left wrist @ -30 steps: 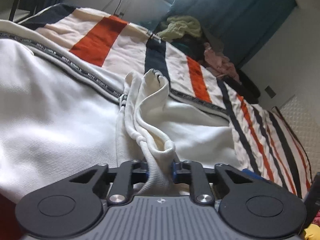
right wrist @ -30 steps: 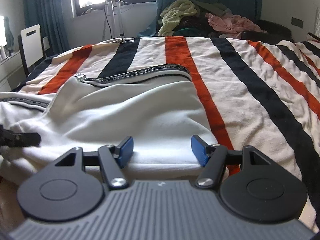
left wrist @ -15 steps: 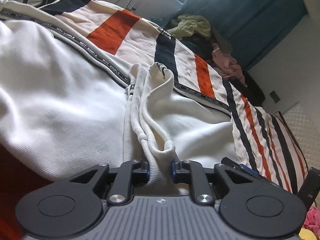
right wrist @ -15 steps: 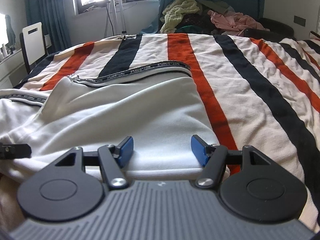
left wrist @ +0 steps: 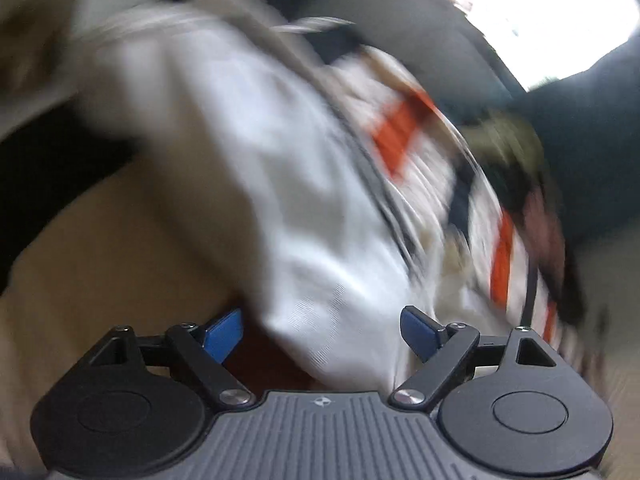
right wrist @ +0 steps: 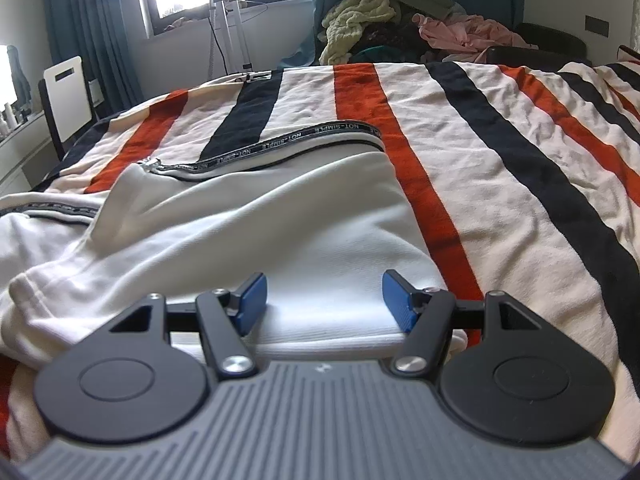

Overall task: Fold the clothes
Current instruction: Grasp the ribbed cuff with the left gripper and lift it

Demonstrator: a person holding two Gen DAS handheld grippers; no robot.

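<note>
A white garment (right wrist: 248, 224) with black lettered trim lies spread over the striped bedspread (right wrist: 520, 168). My right gripper (right wrist: 324, 300) stands open low over the garment's near hem, its blue pads on either side of the cloth without pinching it. In the left wrist view everything is motion-blurred. My left gripper (left wrist: 322, 330) is open there, with the white garment (left wrist: 288, 216) hanging just ahead of its blue pads and nothing held between them.
A heap of clothes (right wrist: 408, 28) sits beyond the far edge of the bed. A white chair (right wrist: 66, 96) and a clothes steamer stand (right wrist: 228, 20) are at the left near the window. Tan floor (left wrist: 112, 264) shows below the left gripper.
My left gripper has let go of the bunched white cloth and opened, swinging fast so its view blurs. The right gripper stays open over the hem.
</note>
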